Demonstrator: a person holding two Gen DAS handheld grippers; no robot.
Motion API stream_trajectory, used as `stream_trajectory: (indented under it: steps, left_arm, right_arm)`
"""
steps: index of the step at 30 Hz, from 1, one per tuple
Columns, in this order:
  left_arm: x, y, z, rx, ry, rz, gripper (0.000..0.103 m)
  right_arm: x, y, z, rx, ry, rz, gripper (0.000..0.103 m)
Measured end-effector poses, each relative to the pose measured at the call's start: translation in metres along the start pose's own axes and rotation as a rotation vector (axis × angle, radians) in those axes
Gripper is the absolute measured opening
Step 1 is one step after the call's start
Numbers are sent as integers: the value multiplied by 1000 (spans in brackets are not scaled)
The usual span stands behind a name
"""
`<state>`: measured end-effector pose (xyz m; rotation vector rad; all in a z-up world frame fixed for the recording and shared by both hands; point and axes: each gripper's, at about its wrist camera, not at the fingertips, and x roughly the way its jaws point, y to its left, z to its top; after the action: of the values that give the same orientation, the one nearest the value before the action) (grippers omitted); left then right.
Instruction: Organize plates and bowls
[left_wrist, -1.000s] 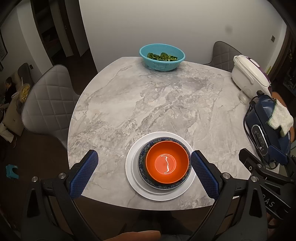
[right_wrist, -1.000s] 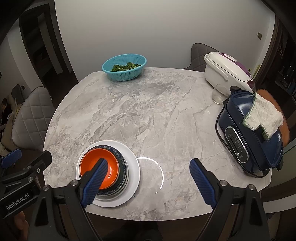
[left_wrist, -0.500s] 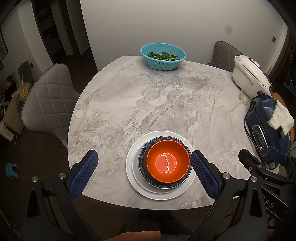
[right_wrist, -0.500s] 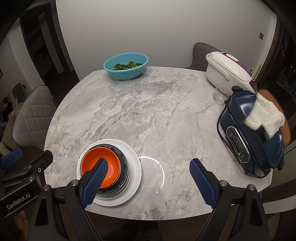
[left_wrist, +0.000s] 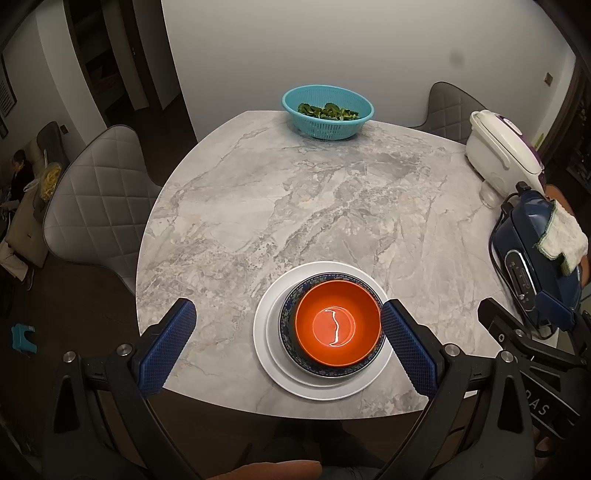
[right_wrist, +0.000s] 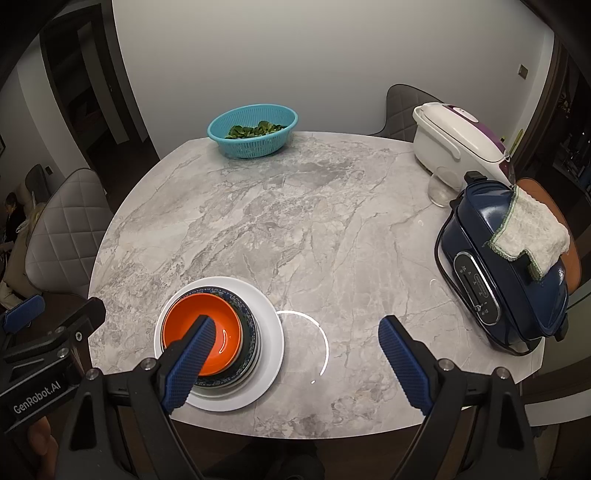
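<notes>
An orange bowl (left_wrist: 338, 325) sits inside a dark blue patterned bowl (left_wrist: 290, 306), stacked on white plates (left_wrist: 269, 325) near the front edge of the round marble table (left_wrist: 295, 203). My left gripper (left_wrist: 288, 314) is open and empty above the front edge, the stack between its fingers towards the right one. My right gripper (right_wrist: 295, 330) is open and empty above the table, just right of the stack. In the right wrist view its left finger (right_wrist: 192, 362) overlaps the orange bowl (right_wrist: 207, 317), the blue bowl (right_wrist: 249, 325) and the plates (right_wrist: 271, 339).
A teal basket of greens (left_wrist: 328, 116) stands at the far edge. A white rice cooker (right_wrist: 456, 138), a glass (right_wrist: 437, 190) and a dark blue appliance (right_wrist: 506, 273) with a cloth (right_wrist: 530, 234) line the right side. Grey chairs (left_wrist: 96, 199) stand around the table.
Both grippers have drifted back and up very slightly. The stack has not moved and both grippers stay open.
</notes>
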<state>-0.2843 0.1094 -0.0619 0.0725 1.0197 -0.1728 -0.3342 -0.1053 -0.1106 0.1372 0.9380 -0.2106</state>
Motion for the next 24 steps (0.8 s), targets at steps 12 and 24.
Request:
stream_trajectory:
  steps: [12, 24]
  left_arm:
    - [2, 1, 1, -1, 0, 3, 101]
    - [4, 2, 3, 4, 2, 4, 101]
  right_arm:
    - [1, 0, 2, -2, 2, 1, 92]
    - [2, 0, 2, -4, 4, 2, 92]
